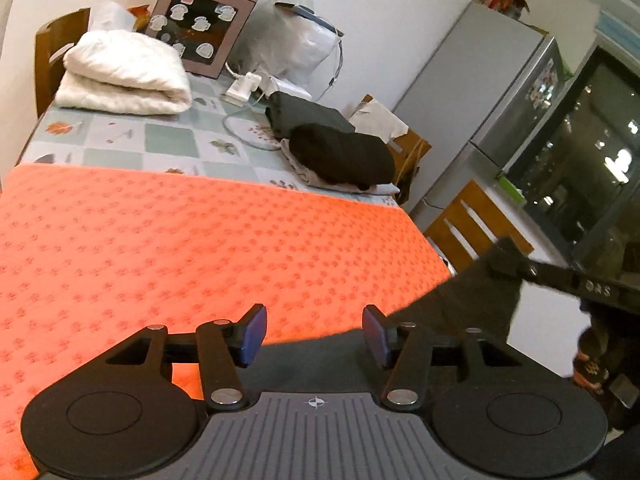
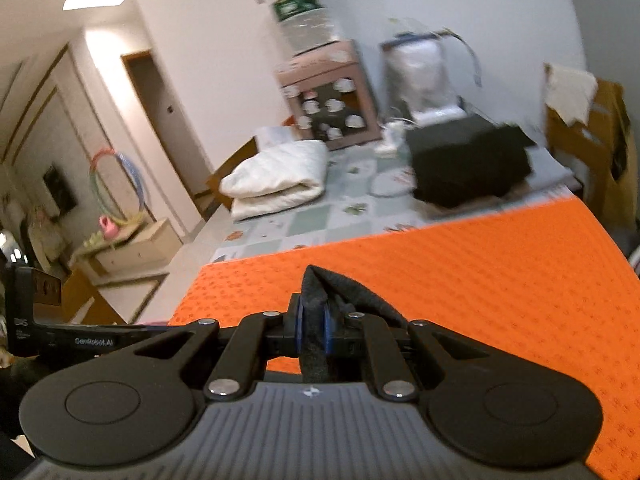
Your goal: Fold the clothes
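A dark grey garment [image 1: 460, 304] hangs over the near right edge of the orange mat [image 1: 180, 248]. My left gripper [image 1: 315, 334] is open and empty, just above the garment's near edge. My right gripper [image 2: 313, 330] is shut on a fold of the dark garment [image 2: 320, 284] and holds it above the orange mat [image 2: 460, 280]. In the left wrist view the right gripper [image 1: 508, 256] shows at the right, pinching the garment's raised corner.
Folded dark clothes [image 1: 340, 152] lie stacked at the table's far right. A folded white quilt [image 1: 124, 76] lies at the far left. A water dispenser cabinet [image 1: 204, 20], a power strip [image 1: 242, 88] and a wooden chair [image 1: 472, 224] stand around the table. A fridge [image 1: 500, 112] stands at right.
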Demonstrator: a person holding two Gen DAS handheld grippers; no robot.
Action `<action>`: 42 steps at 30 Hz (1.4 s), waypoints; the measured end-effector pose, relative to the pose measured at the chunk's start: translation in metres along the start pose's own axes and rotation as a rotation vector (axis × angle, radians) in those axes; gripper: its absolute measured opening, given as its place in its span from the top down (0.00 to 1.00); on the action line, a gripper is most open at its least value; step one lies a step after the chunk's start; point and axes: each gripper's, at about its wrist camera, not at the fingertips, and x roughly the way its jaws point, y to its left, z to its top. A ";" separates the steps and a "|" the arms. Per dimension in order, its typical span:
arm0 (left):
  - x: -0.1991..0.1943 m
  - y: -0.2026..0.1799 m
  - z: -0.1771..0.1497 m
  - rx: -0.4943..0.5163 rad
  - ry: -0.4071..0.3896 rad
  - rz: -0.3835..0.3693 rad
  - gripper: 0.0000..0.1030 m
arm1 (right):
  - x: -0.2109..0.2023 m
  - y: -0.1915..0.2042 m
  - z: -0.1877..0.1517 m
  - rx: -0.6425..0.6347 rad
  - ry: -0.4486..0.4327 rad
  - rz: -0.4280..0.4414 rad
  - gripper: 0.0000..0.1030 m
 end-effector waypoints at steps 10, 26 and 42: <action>-0.051 0.067 -0.005 0.062 0.023 0.024 0.45 | 0.122 0.148 -0.046 -0.332 0.169 -0.067 0.95; -0.017 0.031 -0.008 0.379 0.085 -0.084 0.39 | 0.070 0.148 -0.077 -0.240 0.172 -0.049 0.75; 0.063 -0.047 -0.038 0.933 0.210 -0.235 0.36 | 0.006 0.069 -0.139 -0.225 0.261 -0.335 0.66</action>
